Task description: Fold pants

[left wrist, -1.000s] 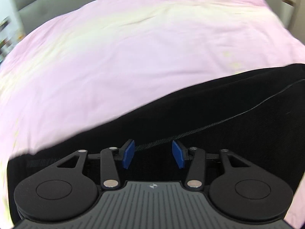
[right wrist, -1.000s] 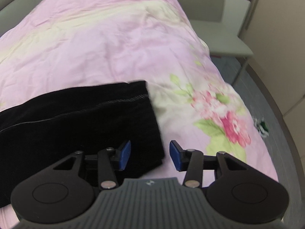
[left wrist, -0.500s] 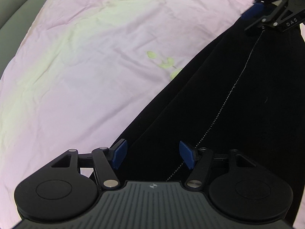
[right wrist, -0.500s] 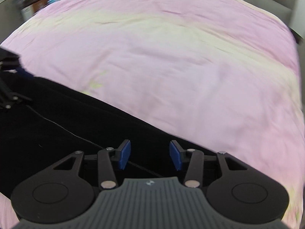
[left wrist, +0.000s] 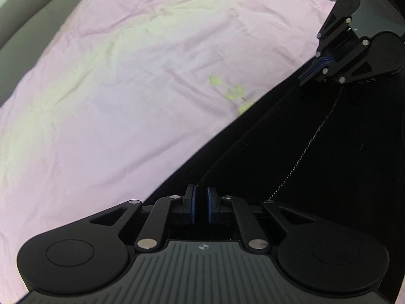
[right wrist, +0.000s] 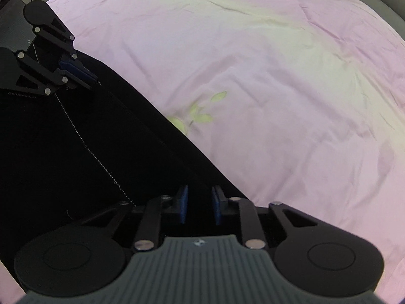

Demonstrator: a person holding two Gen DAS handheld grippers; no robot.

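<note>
Black pants [left wrist: 303, 164] with a white stitched seam lie on a pink bed cover [left wrist: 114, 101]. In the left wrist view my left gripper [left wrist: 201, 190] is shut on the pants' near edge, with a fold of cloth running up from between the pads. Farther along the same edge, at the upper right, my right gripper [left wrist: 307, 76] is also pinched shut on the cloth. The right wrist view shows the pants [right wrist: 63, 152] filling the lower left, my right gripper [right wrist: 199, 192] closed on black fabric, and my left gripper [right wrist: 91, 78] at the upper left.
The pink cover [right wrist: 278, 76] stretches wide beyond the pants, wrinkled, with a green leaf print [left wrist: 235, 93] next to the pants' edge. A grey padded bed frame [left wrist: 25, 25] curves along the far side.
Both grippers swung over the pants to its long edge and went from open to shut on the cloth. The right one travelled farther, from the leg end near the floral print.
</note>
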